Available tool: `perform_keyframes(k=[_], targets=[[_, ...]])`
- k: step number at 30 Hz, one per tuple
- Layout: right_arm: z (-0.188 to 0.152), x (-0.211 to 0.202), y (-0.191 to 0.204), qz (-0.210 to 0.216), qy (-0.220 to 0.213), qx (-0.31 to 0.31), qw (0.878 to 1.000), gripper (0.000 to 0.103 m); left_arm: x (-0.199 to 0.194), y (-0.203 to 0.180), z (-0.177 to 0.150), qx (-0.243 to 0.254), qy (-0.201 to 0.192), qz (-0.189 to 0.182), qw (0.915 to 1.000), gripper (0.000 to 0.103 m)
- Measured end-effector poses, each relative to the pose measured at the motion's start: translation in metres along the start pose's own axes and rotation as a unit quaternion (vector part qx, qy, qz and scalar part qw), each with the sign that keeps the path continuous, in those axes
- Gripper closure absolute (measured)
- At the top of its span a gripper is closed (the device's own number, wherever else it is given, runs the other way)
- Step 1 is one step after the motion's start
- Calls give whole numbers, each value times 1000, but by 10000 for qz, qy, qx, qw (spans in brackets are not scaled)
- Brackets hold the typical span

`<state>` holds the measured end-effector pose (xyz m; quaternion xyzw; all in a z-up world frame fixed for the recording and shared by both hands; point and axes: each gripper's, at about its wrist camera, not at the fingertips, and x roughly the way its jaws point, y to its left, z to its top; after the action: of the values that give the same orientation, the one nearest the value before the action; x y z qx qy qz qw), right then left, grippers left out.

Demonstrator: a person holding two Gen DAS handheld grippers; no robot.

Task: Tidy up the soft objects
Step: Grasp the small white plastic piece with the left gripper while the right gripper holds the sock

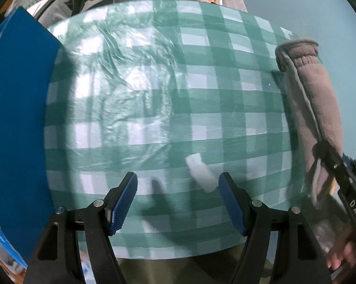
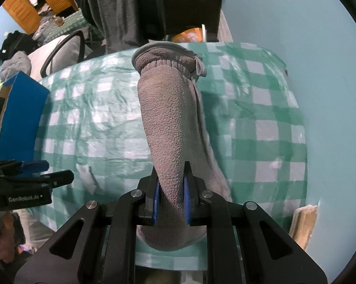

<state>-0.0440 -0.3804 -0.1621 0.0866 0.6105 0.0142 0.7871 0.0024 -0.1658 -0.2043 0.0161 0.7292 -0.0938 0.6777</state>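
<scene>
Right gripper (image 2: 171,198): blue pads nearly closed, pinching a fold of the grey fleece mitten (image 2: 171,123). The mitten hangs from the pinch over the green-checked tablecloth (image 2: 267,127), cuff end toward the top centre of the right wrist view; in the left wrist view it runs down the right edge.

Left gripper (image 1: 178,203): jaws wide apart, nothing between them, pointing down at the cloth. A small white scrap (image 1: 200,172) lies just above its right pad.

Blue box (image 1: 19,118) sits at the left edge of both views, probably the bin.

To do this well: keep the pinch firm, carry the mitten with the cuff clear of the cloth, and release it only over the box.

Writing: "GenRobot.AI" on the left gripper body, lower left of the right view; "DAS" on the right gripper, lower right of the left view.
</scene>
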Motion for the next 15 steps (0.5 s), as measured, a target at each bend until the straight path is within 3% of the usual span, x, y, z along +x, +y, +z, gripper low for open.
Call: perform_keyframes(k=[15], targets=[[-5,10,-7,151,63,-188,9997,89,39,-23,-4,-459,297,-141,9984,31]])
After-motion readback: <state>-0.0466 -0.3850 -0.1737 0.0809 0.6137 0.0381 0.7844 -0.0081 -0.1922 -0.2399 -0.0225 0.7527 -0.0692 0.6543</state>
